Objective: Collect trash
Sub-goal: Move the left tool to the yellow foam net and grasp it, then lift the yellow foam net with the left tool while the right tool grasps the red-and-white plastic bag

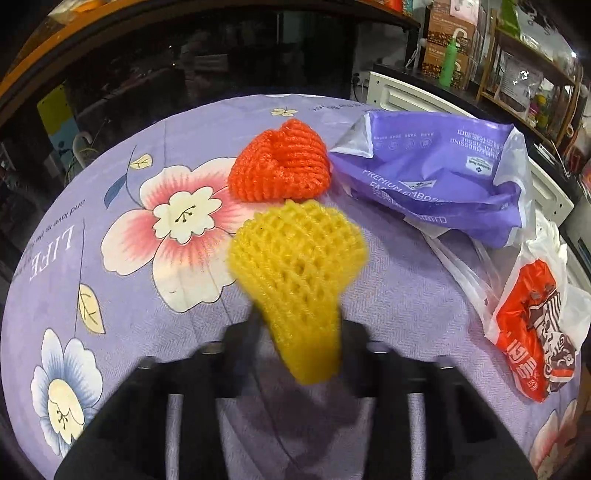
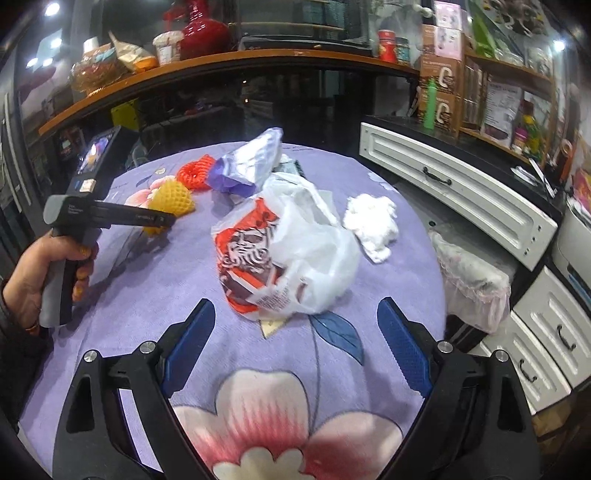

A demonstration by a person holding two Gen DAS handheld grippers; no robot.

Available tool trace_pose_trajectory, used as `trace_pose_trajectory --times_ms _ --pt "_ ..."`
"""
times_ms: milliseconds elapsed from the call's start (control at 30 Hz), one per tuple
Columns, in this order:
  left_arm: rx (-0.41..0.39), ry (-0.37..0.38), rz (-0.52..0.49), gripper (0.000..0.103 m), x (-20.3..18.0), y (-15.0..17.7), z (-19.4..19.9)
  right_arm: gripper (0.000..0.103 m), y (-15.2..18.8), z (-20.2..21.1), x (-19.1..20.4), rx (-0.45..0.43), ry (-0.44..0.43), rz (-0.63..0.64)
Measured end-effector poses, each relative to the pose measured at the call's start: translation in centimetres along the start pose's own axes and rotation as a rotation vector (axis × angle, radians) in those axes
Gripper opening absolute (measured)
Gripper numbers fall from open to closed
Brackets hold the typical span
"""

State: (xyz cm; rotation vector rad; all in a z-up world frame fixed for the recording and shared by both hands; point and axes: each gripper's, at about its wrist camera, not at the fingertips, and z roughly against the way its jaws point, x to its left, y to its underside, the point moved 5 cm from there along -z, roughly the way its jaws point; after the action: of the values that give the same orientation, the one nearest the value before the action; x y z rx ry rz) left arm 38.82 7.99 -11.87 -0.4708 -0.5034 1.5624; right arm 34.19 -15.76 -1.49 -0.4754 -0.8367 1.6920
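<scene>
L tool grips yellow foam net; R tool spread wide, holding nothing.

My work sits on a round table under a purple flowered cloth, with "LIFE" printed at its left edge. Along the far side I see a curved wooden shelf carrying a red vase, a lidded tub and snack packets. To my right stands a white drawer cabinet with dark handles; on its dark top are brown cartons and a green bottle. Nearer on the right, just beside the table, stands a bin with a pale liner.
</scene>
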Motion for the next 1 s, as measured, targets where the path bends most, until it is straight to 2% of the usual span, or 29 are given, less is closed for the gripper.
trace_pose_trajectory --times_ms 167,300,333,367,400,467,567,667,1000 --pt "-0.060 0.058 0.019 0.021 0.2 -0.1 1.9 0.089 -1.0 -2.1 1.8 0.040 -0.013 0.072" --pt "-0.149 0.059 0.035 0.021 0.9 -0.5 4.3 0.088 -1.5 -4.0 2.7 0.065 0.024 0.121" --pt "-0.161 0.065 0.038 0.021 0.9 -0.6 4.7 0.085 -1.7 -4.5 2.9 0.073 0.034 0.131" --pt "-0.170 0.077 0.043 0.021 0.9 -0.7 5.0 0.074 -1.7 -5.0 2.9 0.082 0.036 0.137" --pt "-0.172 0.086 0.045 0.021 0.9 -0.8 5.2 0.066 -1.7 -5.6 3.0 0.101 0.038 0.144" --pt "-0.173 0.121 0.055 0.021 0.8 -0.7 5.4 0.034 -1.5 -6.0 2.9 0.121 0.029 0.139" --pt "-0.174 0.140 0.061 0.021 0.6 -0.9 5.5 0.013 -1.5 -5.5 2.7 0.108 -0.011 0.102" --pt "-0.187 0.132 0.061 0.021 0.4 -1.1 5.8 0.007 -1.5 -4.1 2.0 0.072 -0.042 0.054" --pt "-0.221 0.154 0.021 0.021 -1.4 -0.8 7.1 0.006 -0.6 2.9 1.2 -0.017 -0.090 0.026"
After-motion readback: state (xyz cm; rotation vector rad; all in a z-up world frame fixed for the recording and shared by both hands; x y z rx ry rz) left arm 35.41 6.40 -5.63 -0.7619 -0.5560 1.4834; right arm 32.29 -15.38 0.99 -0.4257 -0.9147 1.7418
